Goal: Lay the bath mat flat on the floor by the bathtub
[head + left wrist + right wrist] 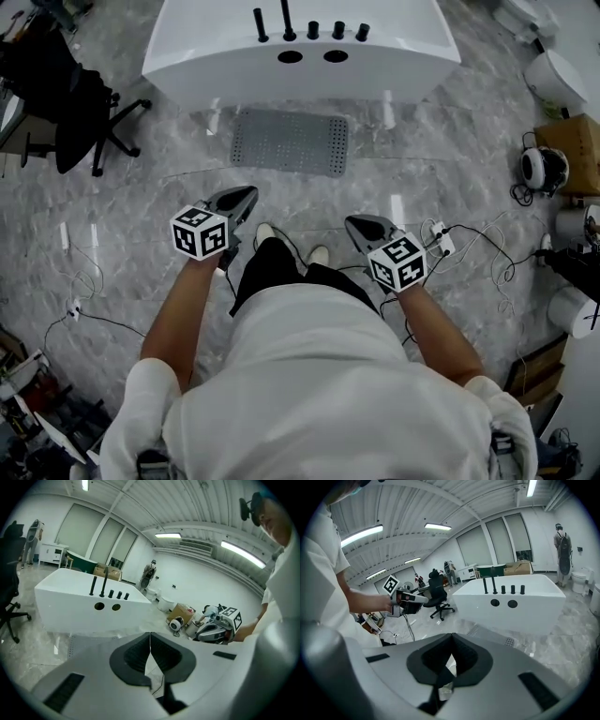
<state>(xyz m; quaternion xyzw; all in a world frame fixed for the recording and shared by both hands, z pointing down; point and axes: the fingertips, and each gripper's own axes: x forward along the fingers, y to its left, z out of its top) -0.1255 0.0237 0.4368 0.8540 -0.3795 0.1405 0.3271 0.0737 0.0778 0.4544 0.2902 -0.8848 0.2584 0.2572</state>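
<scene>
Bath mat (291,142) lies flat by bathtub (300,56); left gripper (247,194) and right gripper (355,224) closed, empty; re-grabbing risks wrinkling it.

The right gripper's (451,639) jaws are closed together with nothing between them, and they point toward the white bathtub (511,605). Black taps (502,588) stand along the bathtub's near rim above two round holes. A grey perforated bath mat (479,630) lies flat on the marble floor (562,639) just in front of the bathtub. Left of the bathtub stands a black office chair (438,599), and further left is the left gripper (423,600).
</scene>
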